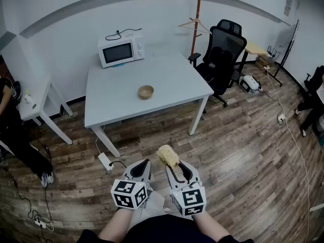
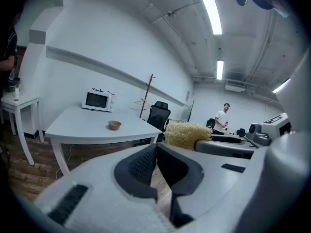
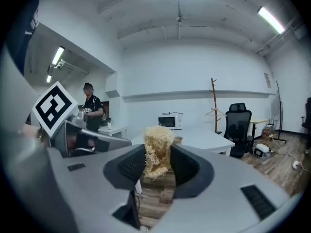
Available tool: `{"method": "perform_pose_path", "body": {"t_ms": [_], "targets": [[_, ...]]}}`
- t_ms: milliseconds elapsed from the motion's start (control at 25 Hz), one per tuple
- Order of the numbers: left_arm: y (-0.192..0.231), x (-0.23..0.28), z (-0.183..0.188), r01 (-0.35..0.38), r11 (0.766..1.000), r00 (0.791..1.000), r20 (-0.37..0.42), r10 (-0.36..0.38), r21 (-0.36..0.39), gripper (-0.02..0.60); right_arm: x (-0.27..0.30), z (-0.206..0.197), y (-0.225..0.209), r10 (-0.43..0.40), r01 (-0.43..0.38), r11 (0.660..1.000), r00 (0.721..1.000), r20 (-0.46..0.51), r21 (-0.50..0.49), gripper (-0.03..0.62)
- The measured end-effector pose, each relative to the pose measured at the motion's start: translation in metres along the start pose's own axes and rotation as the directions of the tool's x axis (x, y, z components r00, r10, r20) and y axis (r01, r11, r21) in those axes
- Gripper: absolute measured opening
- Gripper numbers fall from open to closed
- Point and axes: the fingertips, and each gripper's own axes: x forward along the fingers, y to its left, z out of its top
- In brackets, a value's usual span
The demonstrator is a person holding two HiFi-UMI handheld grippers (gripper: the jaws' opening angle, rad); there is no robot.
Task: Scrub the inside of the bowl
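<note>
A small tan bowl (image 1: 146, 91) stands near the middle of the white table (image 1: 111, 100), far ahead of both grippers. My right gripper (image 1: 174, 165) is shut on a pale yellow fibrous scrubber (image 1: 168, 156), whose tuft sticks out past the jaw tips. In the right gripper view the scrubber (image 3: 156, 152) fills the gap of the right gripper (image 3: 158, 163), and the bowl (image 3: 178, 140) peeks out behind it. My left gripper (image 1: 144, 167) is held beside the right one, low over the floor. The left gripper view shows the left gripper (image 2: 156, 148) shut with nothing in it, and the bowl (image 2: 114, 125) is far off.
A white microwave (image 1: 121, 48) sits at the table's back left corner. A black office chair (image 1: 223, 54) and a wooden coat stand (image 1: 195, 19) are to the table's right. A side table (image 1: 30, 103) and a person (image 1: 17, 135) are at left. Cables and a power strip (image 1: 106, 161) lie on the wooden floor.
</note>
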Motion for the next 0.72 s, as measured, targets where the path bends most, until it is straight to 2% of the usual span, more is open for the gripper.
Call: {"method": "perform_pose_path", "body": {"t_ms": [720], "targets": [[-0.0025,0.0016,-0.0022,-0.007,1.0,1.0,-0.007,0.007,-0.011,0.02,-0.0026,0.0013,-0.0004,0.022,-0.022,1.0,1.0,0.01,0.017,0.164]]}}
